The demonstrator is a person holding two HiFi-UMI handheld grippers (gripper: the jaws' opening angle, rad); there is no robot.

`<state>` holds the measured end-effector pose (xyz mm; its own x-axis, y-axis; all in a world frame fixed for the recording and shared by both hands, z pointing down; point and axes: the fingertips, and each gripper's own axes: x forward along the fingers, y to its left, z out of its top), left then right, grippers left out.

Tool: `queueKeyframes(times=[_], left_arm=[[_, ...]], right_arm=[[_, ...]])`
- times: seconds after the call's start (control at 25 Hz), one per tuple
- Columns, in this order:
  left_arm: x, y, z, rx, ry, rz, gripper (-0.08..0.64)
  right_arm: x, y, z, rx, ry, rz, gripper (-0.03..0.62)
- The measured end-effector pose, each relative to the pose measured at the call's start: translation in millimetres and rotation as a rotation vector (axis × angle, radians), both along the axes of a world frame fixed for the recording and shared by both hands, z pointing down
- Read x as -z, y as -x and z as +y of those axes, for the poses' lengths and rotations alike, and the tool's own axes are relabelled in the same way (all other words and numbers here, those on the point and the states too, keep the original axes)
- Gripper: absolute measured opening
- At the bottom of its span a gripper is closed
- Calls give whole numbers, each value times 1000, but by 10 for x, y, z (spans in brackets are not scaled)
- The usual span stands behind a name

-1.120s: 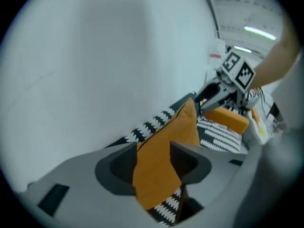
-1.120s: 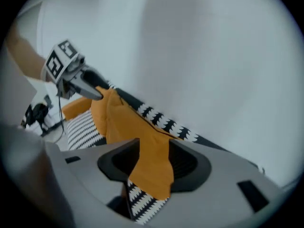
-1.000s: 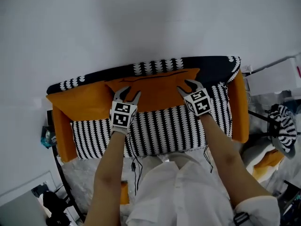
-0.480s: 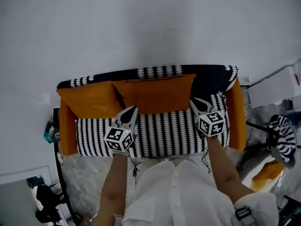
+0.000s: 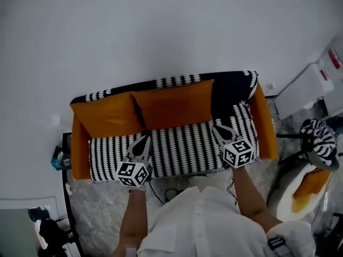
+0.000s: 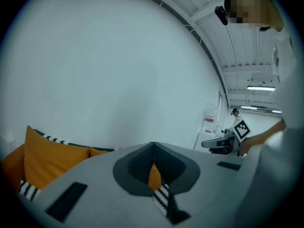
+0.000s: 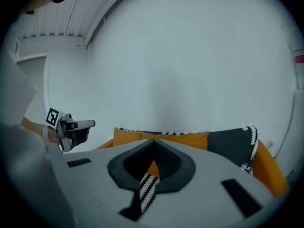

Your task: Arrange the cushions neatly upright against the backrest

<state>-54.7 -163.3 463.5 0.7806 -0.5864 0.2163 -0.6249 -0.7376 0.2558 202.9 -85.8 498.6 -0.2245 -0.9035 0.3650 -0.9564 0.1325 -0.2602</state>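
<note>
in both gripper views the tool's own grey plastic body fills the lower half. only a sliver of orange and zigzag-striped cloth shows through the dark notch behind the tips. in the head view the person's white shirt (image 5: 209,218) covers the front edge of the small sofa with a black-and-white zigzag-striped seat (image 5: 177,146). how steeply the cushions lean cannot be judged from above. a round stool with a striped cover (image 5: 321,143) is cut off by the right edge.

the left gripper (image 5: 145,139) is closed, its tips meeting with nothing between them, above the seat's left front. the right gripper (image 5: 216,128) has just been closing; its tips now meet too, empty, above the seat's right part. neither touches a cushion.

two soft rectangular orange fabric cushions stand side by side against the dark backrest (image 5: 236,87), which has a white-patterned top edge. the left cushion (image 5: 104,114) and the centre cushion (image 5: 174,103) meet at a dark seam. in the right gripper view their tops reach about level with the backrest's top. the backrest's right part shows plain dark cloth. the armrests (image 5: 80,149) are smooth orange slabs.
</note>
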Motion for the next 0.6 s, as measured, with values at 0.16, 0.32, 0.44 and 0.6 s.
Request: queueKeyframes(times=[0.16, 0.32, 0.44, 0.6], left_arm=[[176, 311, 584, -5, -28, 33, 15], [365, 538, 1038, -28, -58, 47, 15], [509, 643, 1256, -44, -96, 44, 15], [663, 701, 1507, -34, -145, 44, 15]], right_arm=[[264, 276, 669, -49, -54, -31, 8], [495, 510, 1268, -57, -101, -28, 8], [675, 546, 1606, -74, -143, 6, 8], [840, 475, 1931, -63, -193, 57, 6]])
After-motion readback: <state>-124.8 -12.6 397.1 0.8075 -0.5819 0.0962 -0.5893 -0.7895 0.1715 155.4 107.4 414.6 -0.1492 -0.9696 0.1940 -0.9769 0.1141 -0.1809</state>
